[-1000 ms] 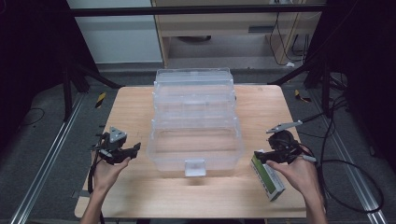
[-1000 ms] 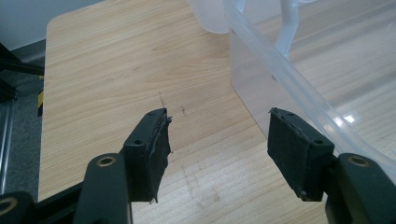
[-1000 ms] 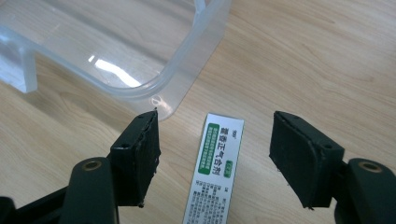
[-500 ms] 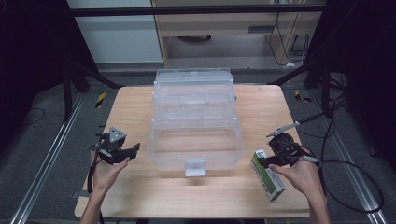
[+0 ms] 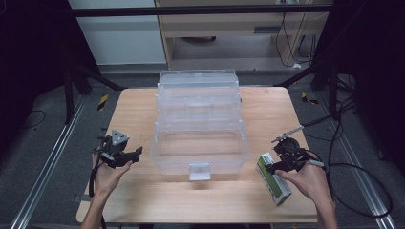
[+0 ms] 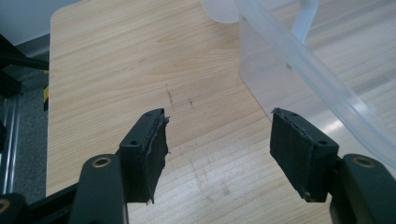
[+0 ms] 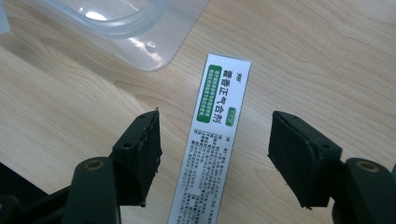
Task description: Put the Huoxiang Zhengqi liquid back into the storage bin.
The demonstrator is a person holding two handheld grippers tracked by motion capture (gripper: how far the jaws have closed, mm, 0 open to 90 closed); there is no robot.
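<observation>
Pale wood is carrying everything here: the worktop (image 5: 143, 109) is holding a clear plastic organiser box (image 5: 198, 126) in its middle, with tiers stepping up toward the far side and a small latch (image 5: 199, 171) facing you at the near edge.

At the left, your left gripper (image 5: 135, 155) is hovering just above the wood, near the box's near left corner but apart from it. In the left gripper view its jaws are standing wide and released, with only bare worktop between them and the box's clear wall (image 6: 299, 70) running past on the right.

Past the box, at the near right, the white-and-green carton (image 5: 273, 178) is lying flat on the worktop, its long side running near to far, just beside the box's near right corner. Your right gripper (image 5: 273, 167) is sitting over the carton's far end. In the right gripper view the carton (image 7: 212, 144) is lying between the two jaws, which are parted on either side of it; the pads are not pressing on it, though the jaws have just been closing a little.

So you are, by the look of it, lining up to pick the carton up. The next move is calling for you to lower the right gripper until the pads are level with the carton's long sides, keep it centred, then clamp squarely so it is not twisting away.
</observation>
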